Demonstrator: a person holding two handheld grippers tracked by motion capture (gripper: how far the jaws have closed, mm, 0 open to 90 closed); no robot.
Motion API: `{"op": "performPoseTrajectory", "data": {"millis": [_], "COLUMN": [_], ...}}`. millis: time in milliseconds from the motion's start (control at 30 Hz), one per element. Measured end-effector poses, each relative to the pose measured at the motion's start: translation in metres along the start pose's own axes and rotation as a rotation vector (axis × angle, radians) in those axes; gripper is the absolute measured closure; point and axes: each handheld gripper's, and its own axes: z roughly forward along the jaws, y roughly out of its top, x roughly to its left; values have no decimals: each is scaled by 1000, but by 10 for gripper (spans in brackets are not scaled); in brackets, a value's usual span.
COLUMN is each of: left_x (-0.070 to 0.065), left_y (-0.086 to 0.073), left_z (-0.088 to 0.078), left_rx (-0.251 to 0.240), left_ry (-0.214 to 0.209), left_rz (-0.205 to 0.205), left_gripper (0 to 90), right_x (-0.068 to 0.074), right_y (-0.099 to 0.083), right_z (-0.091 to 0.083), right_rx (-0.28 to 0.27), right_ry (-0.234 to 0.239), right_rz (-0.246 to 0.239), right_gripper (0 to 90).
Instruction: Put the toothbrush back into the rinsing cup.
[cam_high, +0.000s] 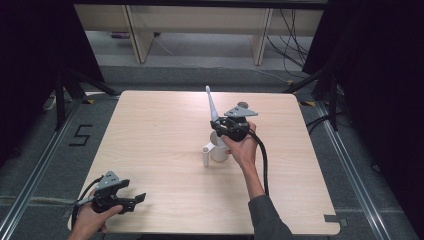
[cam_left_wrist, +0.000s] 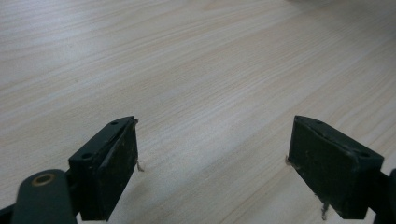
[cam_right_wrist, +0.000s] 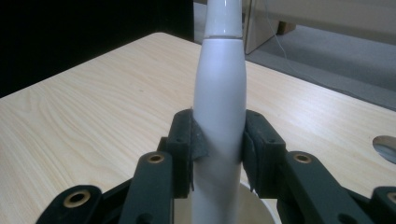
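My right gripper is shut on the body of a white electric toothbrush near the middle of the table. The brush stands nearly upright with its thin neck pointing up and away. In the right gripper view both pads press on the toothbrush, and its lower end sits over the rim of a white cup. The white cup, with a handle on its left, stands on the table just under that hand. My left gripper rests low at the table's front left corner, open, with bare wood between its jaws.
The light wooden table stands on a grey floor. A small grey round object lies on the table at the far right of the right gripper view. Dark stands and cables flank the table, and pale furniture stands beyond its far edge.
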Motion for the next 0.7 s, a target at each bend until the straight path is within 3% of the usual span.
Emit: {"op": "performPoseTrajectory", "data": {"millis": [33, 67, 133, 167, 267, 367, 433, 500, 667, 700], "left_x": [0, 0, 1, 1, 1, 0, 1, 0, 0, 1], "left_y": [0, 0, 0, 0, 0, 0, 0, 0, 0, 0], "left_z": [0, 0, -1, -1, -1, 0, -1, 0, 0, -1], "left_rx": [1, 0, 11, 11, 6, -7, 4, 1, 0, 10], "left_ry": [0, 0, 0, -1, 1, 0, -1, 0, 0, 0], "left_rz": [0, 1, 13, 14, 10, 7, 18, 1, 1, 10], "left_gripper": [153, 153, 153, 153, 153, 153, 153, 153, 153, 153], "right_x": [-1, 0, -1, 1, 1, -1, -1, 0, -2, 0], "right_y": [-1, -2, -3, -5, -8, -11, -13, -16, -19, -20], "right_z": [1, 1, 1, 2, 2, 4, 4, 4, 5, 4], "right_rx": [-11, -2, 5, 1, 6, 17, 21, 29, 32, 46], "right_ry": [-5, 2, 1, 0, -9, 3, 0, -10, -4, -9], "right_rz": [-15, 8, -12, 9, 7, -16, -1, 9, -16, 5], "right_gripper": [670, 670, 670, 670, 670, 670, 670, 670, 670, 670]}}
